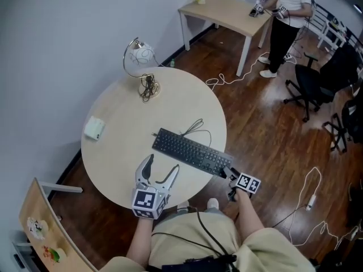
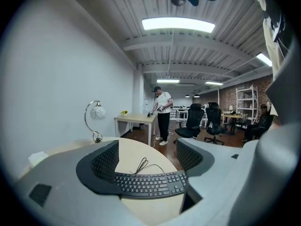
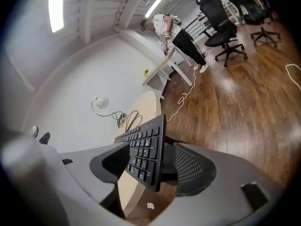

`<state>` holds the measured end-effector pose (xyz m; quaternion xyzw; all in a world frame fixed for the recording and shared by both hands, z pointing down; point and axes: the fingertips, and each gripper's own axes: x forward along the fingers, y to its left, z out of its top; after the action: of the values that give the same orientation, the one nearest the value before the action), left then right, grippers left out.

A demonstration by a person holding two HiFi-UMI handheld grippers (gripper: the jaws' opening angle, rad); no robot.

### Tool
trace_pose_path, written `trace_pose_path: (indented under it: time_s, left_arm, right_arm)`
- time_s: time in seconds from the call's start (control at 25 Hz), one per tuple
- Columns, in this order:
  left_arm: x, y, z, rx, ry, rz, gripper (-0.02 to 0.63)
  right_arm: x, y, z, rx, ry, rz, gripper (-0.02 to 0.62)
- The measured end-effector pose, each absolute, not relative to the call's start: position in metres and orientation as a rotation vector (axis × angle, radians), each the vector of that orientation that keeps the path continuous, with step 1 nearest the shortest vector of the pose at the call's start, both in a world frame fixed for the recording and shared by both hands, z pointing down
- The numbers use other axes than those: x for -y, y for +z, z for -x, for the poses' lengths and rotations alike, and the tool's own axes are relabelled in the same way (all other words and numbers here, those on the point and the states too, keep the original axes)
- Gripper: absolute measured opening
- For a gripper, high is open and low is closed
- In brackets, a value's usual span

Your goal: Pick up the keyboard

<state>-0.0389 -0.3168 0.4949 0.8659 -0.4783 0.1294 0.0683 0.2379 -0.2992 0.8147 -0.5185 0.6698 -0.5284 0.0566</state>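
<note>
Black keyboard [image 1: 190, 152] lies on the round beige table [image 1: 113, 152] in head view, its right end past the table edge with the right gripper [image 1: 229, 174] on it. The left gripper [image 1: 161, 166] hovers near the table's front edge. Left gripper view: jaws wide apart, nothing between, keyboard beyond them. Right gripper view: jaws clamped on the keyboard's end.

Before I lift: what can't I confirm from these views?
1. Whether the right gripper grips the keyboard: right gripper view, the keyboard's own edge hides the pad contact.
2. The keyboard's right end: head view, covered by the right gripper.
3. Where its cable ends: head view, too thin to trace.
</note>
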Motion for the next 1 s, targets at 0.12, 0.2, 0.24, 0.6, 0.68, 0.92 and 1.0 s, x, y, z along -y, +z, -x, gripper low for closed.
trace_pose_path:
  time_s: [0.12, 0.2, 0.24, 0.6, 0.68, 0.92, 1.0]
  left_arm:
    - [0.313, 0.494, 0.035, 1.466, 0.374, -2.568, 0.364]
    - [0.308, 0.494, 0.037, 1.482, 0.380, -2.546, 0.364]
    - [0.305, 0.494, 0.039, 1.493, 0.388, -2.537, 0.364]
    - [0.286, 0.510, 0.060, 1.560, 0.383, -2.432, 0.364]
    - [0.285, 0.512, 0.058, 1.556, 0.377, -2.429, 0.364]
    - [0.291, 0.509, 0.048, 1.510, 0.341, -2.461, 0.364]
    - [0.291, 0.506, 0.044, 1.496, 0.323, -2.475, 0.364]
  right_arm:
    - [0.304, 0.842, -0.233, -1.912, -1.698, 1.389, 0.305]
    - [0.309, 0.846, -0.219, -1.818, -1.720, 1.228, 0.305]
    - [0.313, 0.843, -0.210, -1.785, -1.714, 1.157, 0.305]
    - [0.322, 0.835, -0.198, -1.854, -1.672, 1.162, 0.112]
    - [0.325, 0.819, -0.198, -1.898, -1.624, 1.149, 0.101]
    - [0.360, 0.726, -0.206, -1.936, -1.429, 1.176, 0.086]
    - [0.376, 0.680, -0.204, -2.007, -1.325, 1.155, 0.083]
